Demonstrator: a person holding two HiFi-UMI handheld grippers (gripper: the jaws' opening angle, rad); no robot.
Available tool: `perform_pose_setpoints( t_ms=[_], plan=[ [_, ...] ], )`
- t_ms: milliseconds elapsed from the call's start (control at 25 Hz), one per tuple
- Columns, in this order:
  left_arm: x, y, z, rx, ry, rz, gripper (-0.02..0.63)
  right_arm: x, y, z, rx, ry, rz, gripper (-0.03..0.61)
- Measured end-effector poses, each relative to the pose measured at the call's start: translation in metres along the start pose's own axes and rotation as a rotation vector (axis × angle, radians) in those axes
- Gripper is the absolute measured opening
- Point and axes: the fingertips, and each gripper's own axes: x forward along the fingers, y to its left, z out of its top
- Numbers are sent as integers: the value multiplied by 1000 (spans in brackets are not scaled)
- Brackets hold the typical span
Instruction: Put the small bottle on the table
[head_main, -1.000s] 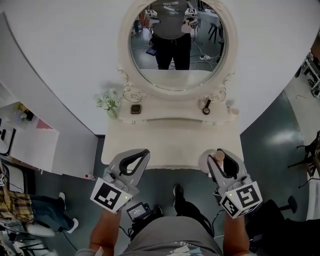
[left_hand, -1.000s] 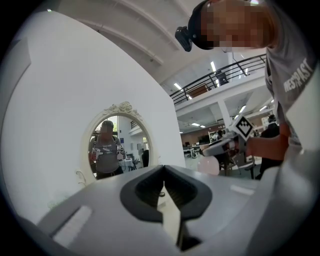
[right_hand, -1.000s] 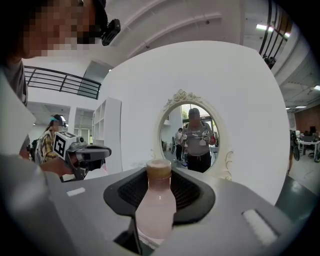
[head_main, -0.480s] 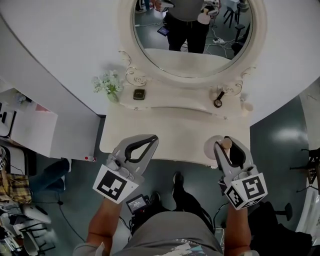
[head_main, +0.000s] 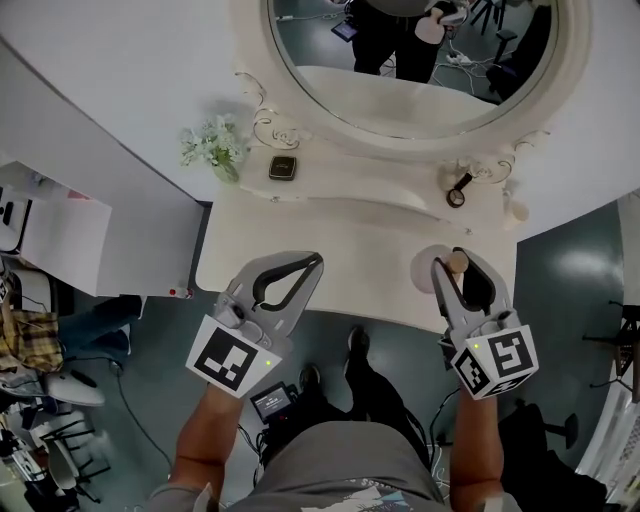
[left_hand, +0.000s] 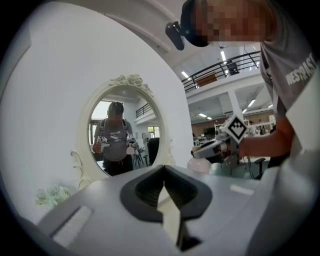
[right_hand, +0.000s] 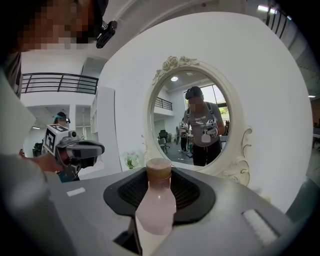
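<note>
Nearest us, the left gripper (head_main: 312, 264) hangs just off the tabletop's (head_main: 330, 250) front edge, left of middle, and we see its jaws pressed together on nothing. The right gripper (head_main: 455, 262) has its jaws partly apart and clamped on the bottle (right_hand: 155, 205), pink with a brown cap, over the front right corner; we cannot tell whether it touches. Farther back stand flowers (head_main: 212, 148) at the back left corner, then the mirror (head_main: 420, 90).
</note>
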Motion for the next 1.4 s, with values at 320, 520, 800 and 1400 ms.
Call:
perform_pose_setpoints(
  t_ms=[320, 520, 800, 1400],
  plan=[
    [26, 24, -32, -29, 40, 14, -2, 48, -18, -22, 10, 28, 10, 146],
    [41, 36, -49, -46, 64, 21, -2, 74, -32, -35, 12, 39, 10, 146],
    [61, 49, -76, -58, 91, 21, -2, 107, -53, -51, 17, 37, 0, 146],
    [101, 67, -137, -89, 156, 28, -2, 185, -97, -102, -2, 40, -12, 146]
  ],
)
